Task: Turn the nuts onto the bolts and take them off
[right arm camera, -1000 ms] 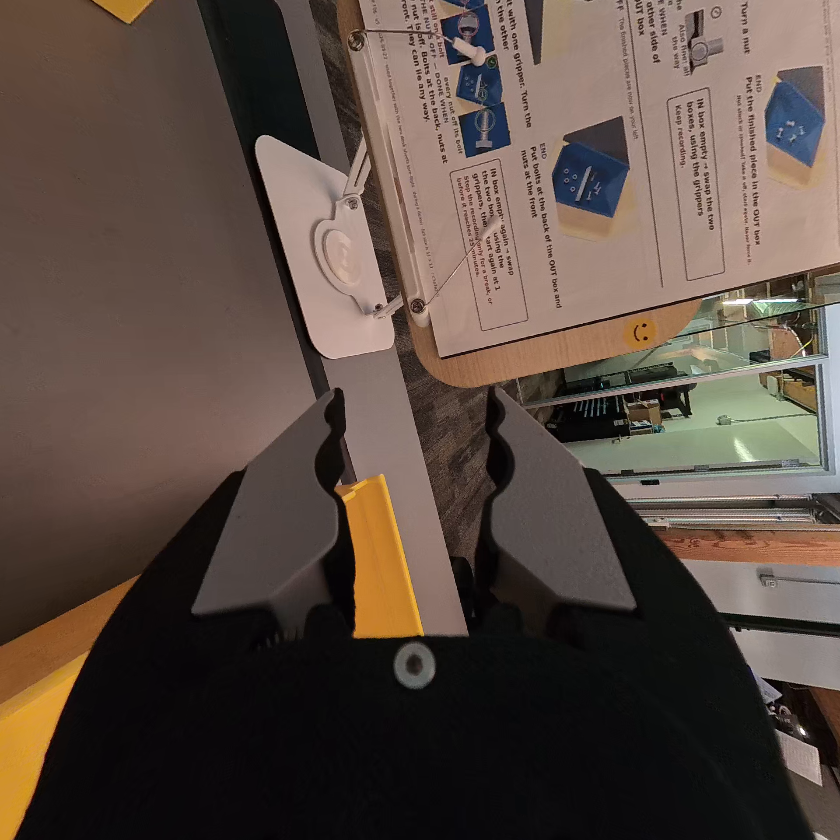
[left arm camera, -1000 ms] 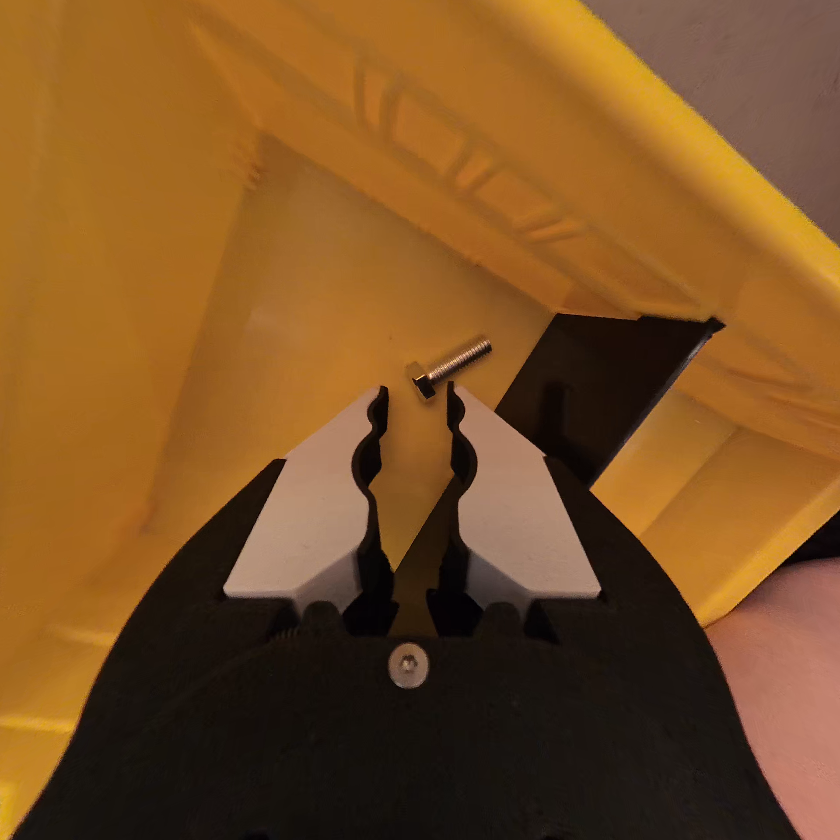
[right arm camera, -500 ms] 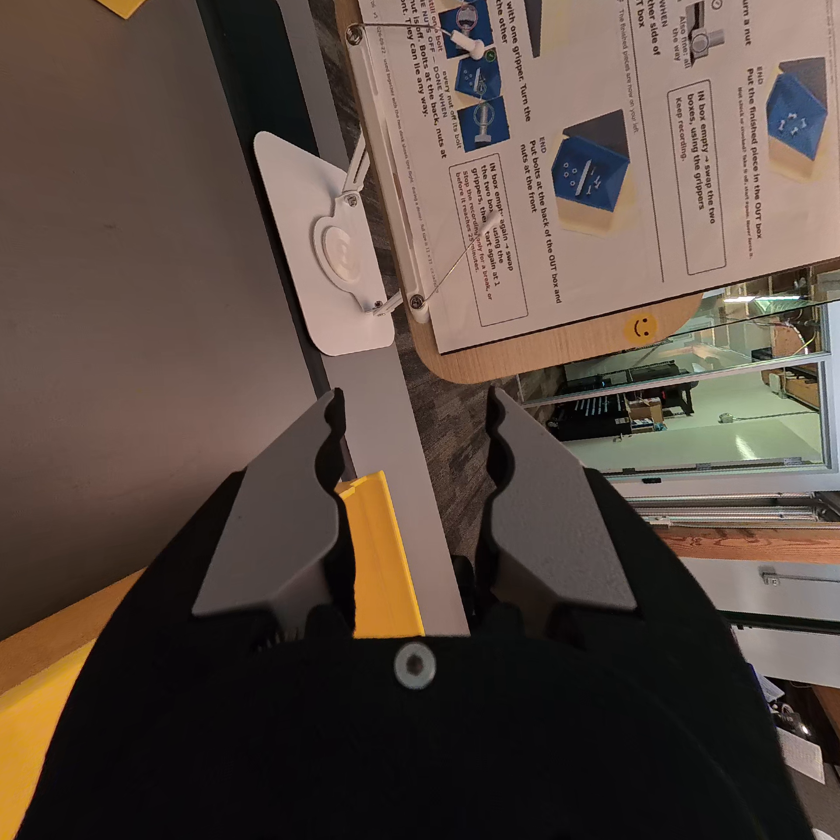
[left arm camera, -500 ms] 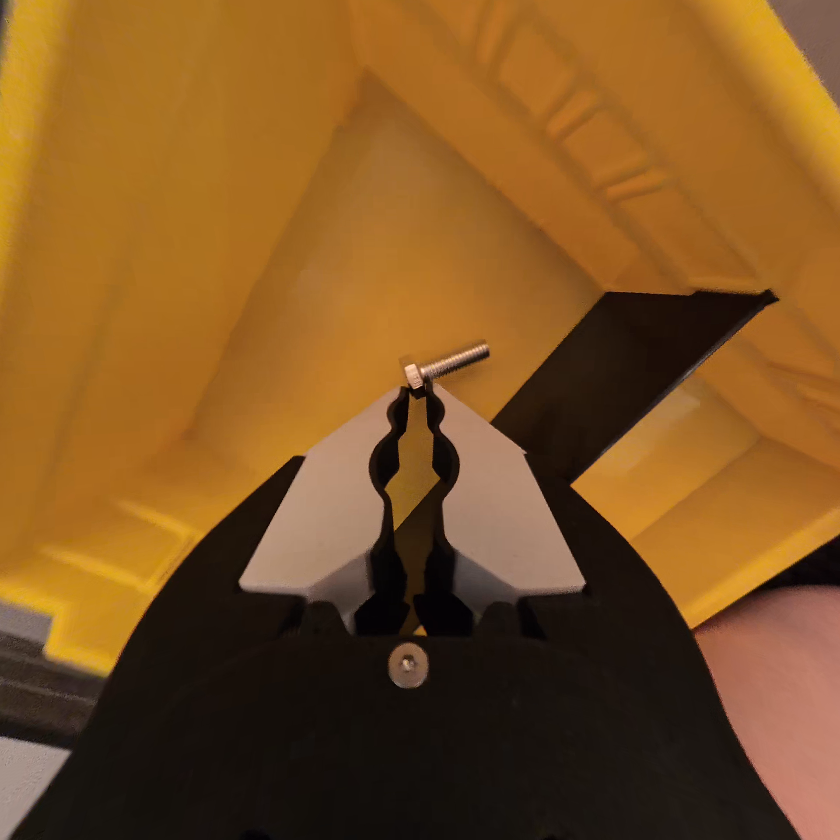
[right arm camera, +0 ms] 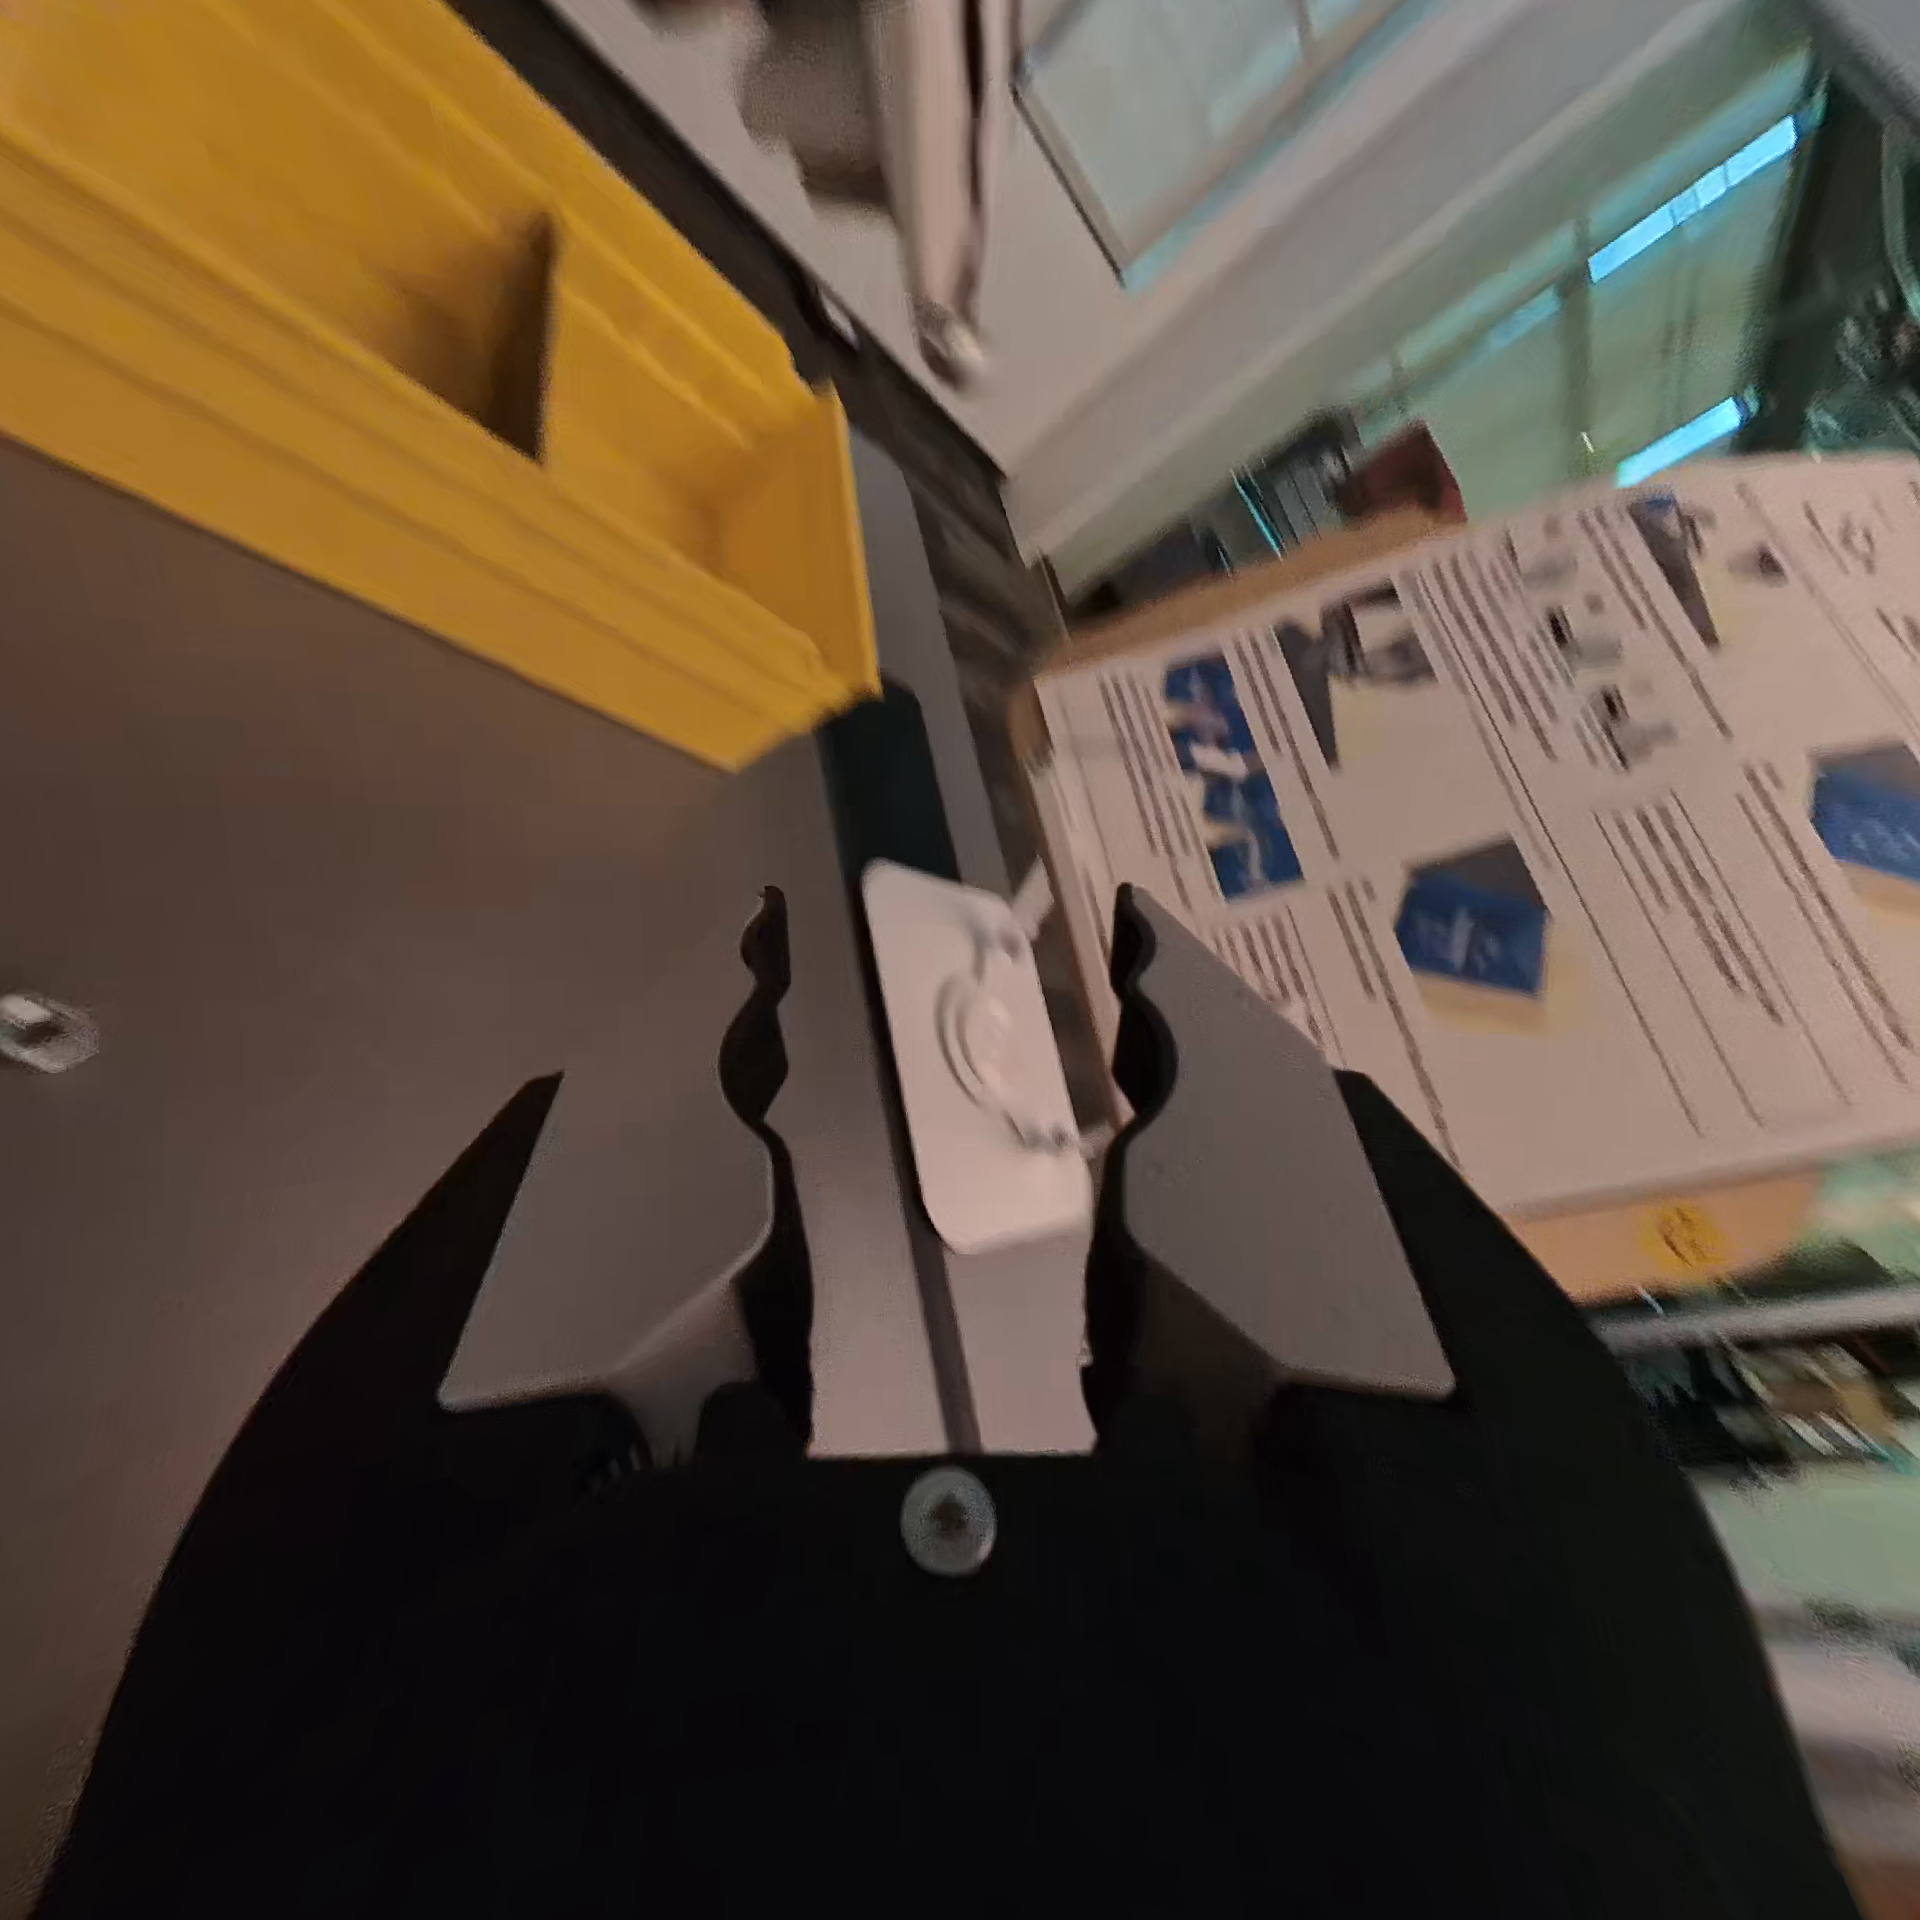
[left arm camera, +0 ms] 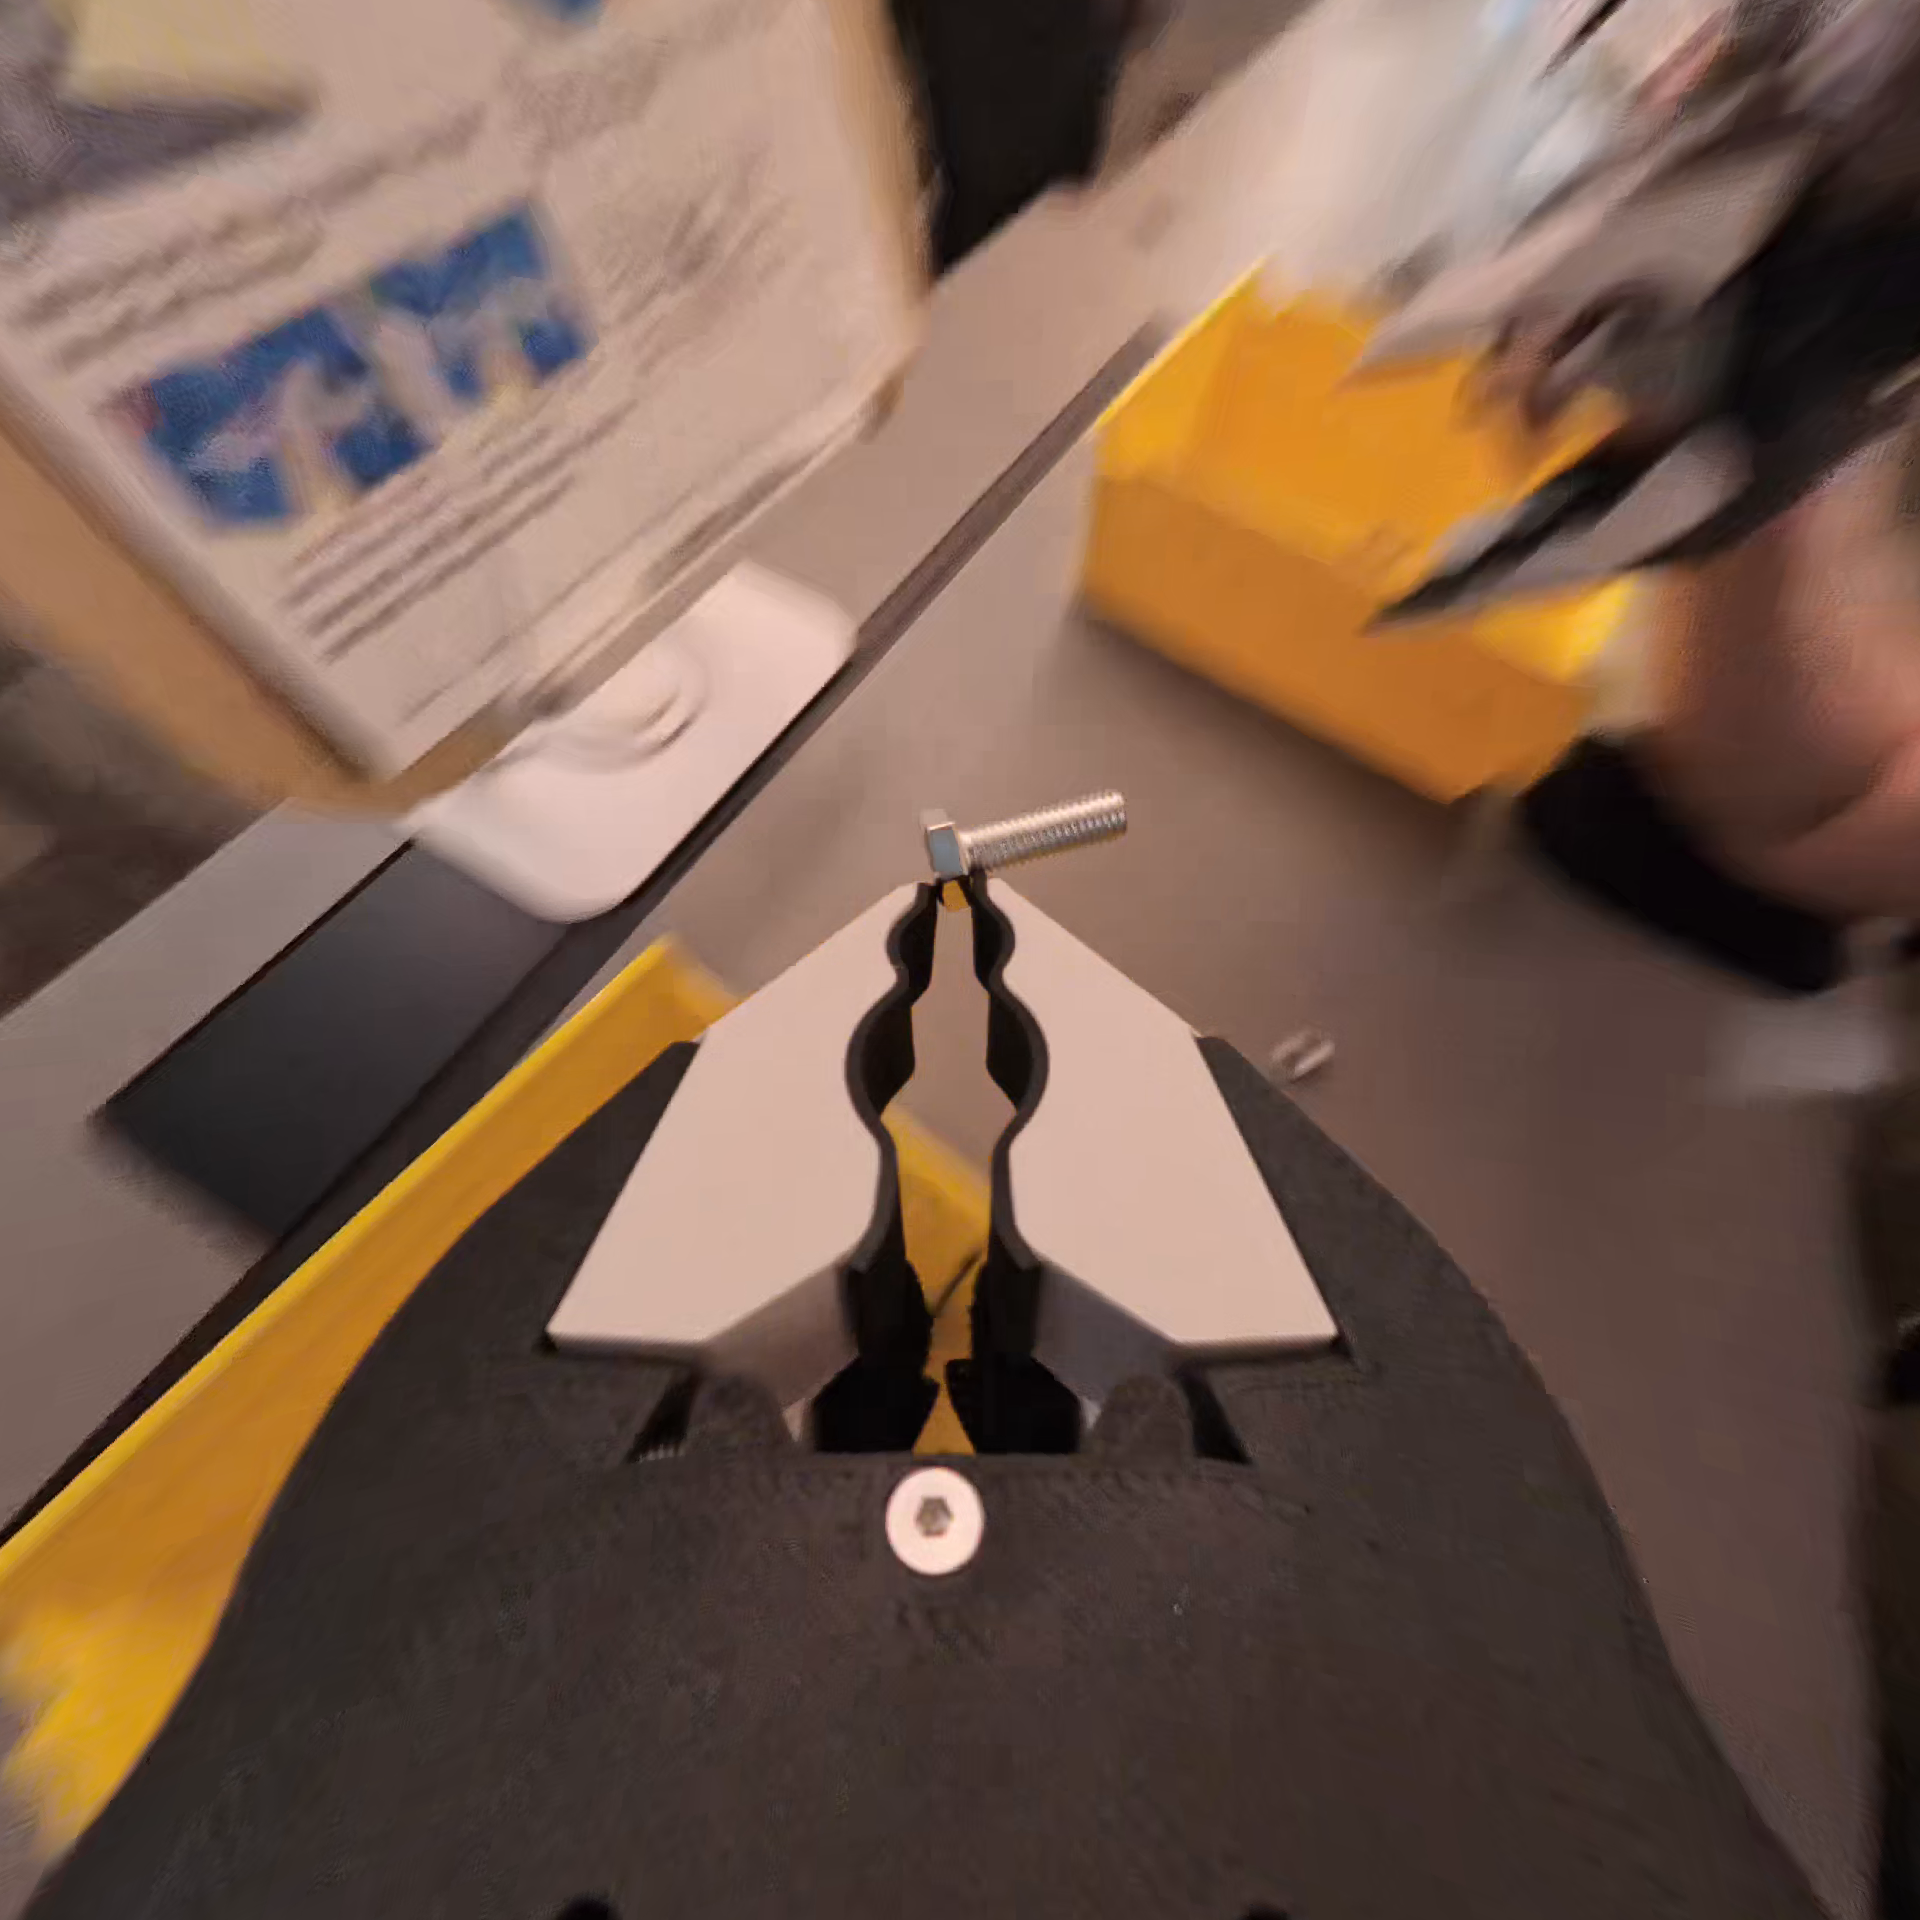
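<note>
- Left tool (left arm camera: 954, 891) pinches the bolt (left arm camera: 1023, 840) by its head at the very tips, lifted above the table (left arm camera: 1351, 1039); threads stick out sideways, likely left free for a nut
- Right tool (right arm camera: 940, 914) gapes wide, holding nothing; a small nut (right arm camera: 36, 1029) lies on the table to its left, near the yellow bin (right arm camera: 416, 416), probably its target

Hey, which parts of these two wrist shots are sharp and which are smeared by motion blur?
Left wrist view: the left tongs and the bolt pinched at their tips are crisp; the instruction sheet, yellow bin and the far right tongs are streaked. Right wrist view: the open right tongs are fairly sharp; the yellow bin and instruction sheet are smeared.
</note>
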{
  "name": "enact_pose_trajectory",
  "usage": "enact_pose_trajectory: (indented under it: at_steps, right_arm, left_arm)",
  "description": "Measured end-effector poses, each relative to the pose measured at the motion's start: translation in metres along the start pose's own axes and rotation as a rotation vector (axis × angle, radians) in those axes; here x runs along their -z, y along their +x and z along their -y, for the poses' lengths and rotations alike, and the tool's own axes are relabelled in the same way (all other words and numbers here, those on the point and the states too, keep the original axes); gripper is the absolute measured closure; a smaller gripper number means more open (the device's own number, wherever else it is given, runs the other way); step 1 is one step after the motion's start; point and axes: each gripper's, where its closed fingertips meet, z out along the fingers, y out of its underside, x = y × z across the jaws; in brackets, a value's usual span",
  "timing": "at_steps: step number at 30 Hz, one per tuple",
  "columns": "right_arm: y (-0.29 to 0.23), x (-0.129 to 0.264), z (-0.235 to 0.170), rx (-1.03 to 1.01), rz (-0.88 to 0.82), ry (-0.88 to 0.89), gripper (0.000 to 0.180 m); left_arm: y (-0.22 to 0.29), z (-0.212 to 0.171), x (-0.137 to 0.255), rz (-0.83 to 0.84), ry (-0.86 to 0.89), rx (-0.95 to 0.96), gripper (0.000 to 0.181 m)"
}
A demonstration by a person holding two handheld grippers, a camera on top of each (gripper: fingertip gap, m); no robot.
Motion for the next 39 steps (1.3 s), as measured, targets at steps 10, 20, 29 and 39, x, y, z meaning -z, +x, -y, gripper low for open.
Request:
enact_pose_trajectory:
  at_steps: [10, 20, 29, 39]
  right_arm:
    - [0.002, 0.032, 0.084, -0.153, 0.019, 0.393, 0.136]
    - [0.006, 0.052, 0.096, -0.290, 0.115, 0.448, 0.172]
    - [0.017, 0.063, 0.100, -0.901, 0.500, 0.558, 0.172]
    - [-0.011, 0.058, 0.106, -0.819, 0.582, 0.456, 0.172]
  left_arm:
    - [0.155, 0.059, -0.046, -0.698, 0.184, 0.272, 0.176]
    - [0.178, 0.064, -0.049, -0.694, 0.214, 0.217, 0.175]
    - [0.173, 0.071, -0.045, -0.178, 0.356, -0.146, 0.138]
    - [0.202, 0.065, -0.039, -0.203, 0.343, -0.108, 0.149]
